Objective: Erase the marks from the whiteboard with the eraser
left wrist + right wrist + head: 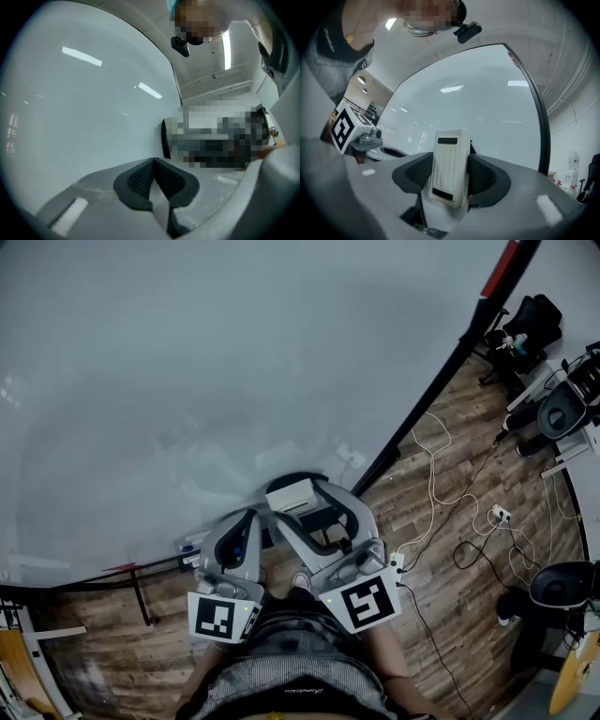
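Observation:
A large whiteboard point(187, 381) fills most of the head view, and no marks show on it. My right gripper point(302, 505) is shut on a white eraser point(291, 494), held up close to the board's lower edge. In the right gripper view the eraser point(450, 168) stands upright between the two dark pads point(485, 177). Just left of it, my left gripper point(251, 521) is shut with nothing in it, its pads point(140, 180) pressed together. The board point(84, 103) and the same board point(487, 108) lie in front of both grippers.
The board has a black frame point(441, 381) and a ledge with small items point(187, 545) at its bottom. Cables point(441, 484) trail over the wooden floor at right, near black chairs point(562, 409) and a black stool point(561, 585).

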`<state>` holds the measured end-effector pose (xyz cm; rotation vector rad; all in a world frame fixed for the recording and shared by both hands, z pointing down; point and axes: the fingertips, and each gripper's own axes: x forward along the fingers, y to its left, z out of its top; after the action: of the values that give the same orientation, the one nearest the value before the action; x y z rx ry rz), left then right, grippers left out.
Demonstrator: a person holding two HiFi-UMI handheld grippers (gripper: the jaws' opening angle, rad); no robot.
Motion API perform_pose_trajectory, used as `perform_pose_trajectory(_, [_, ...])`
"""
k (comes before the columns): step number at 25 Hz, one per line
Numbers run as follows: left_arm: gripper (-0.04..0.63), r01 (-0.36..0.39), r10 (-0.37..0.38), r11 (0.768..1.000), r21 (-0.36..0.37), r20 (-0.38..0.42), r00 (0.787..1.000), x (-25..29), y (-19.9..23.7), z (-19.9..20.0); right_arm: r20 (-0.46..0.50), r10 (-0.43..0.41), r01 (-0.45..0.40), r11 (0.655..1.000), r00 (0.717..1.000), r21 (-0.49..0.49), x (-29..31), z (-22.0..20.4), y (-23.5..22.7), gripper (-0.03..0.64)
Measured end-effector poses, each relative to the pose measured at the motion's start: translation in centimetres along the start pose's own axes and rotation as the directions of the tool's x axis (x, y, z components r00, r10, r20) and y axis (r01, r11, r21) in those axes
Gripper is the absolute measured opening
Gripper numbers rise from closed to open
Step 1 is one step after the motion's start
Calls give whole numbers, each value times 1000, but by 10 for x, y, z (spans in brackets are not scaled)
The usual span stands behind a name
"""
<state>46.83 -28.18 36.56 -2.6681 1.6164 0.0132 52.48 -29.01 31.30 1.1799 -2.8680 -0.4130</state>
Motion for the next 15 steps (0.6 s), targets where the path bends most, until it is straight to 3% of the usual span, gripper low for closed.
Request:
perform_pose_trajectory(8, [3, 39, -39, 999, -10, 2, 999, 20, -25, -1, -6, -93, 93, 995, 996, 38, -26, -8, -50, 247])
perform_pose_trajectory(13, [3, 28, -28, 999, -22, 9, 1000, 4, -15, -29, 12, -86, 86, 996, 996, 37, -22, -27, -27, 244])
perform_pose_trajectory(15, [3, 21, -22, 1000, -16, -6, 1000, 10, -22, -20, 23, -85, 83, 995, 996, 53, -28, -20, -38, 244])
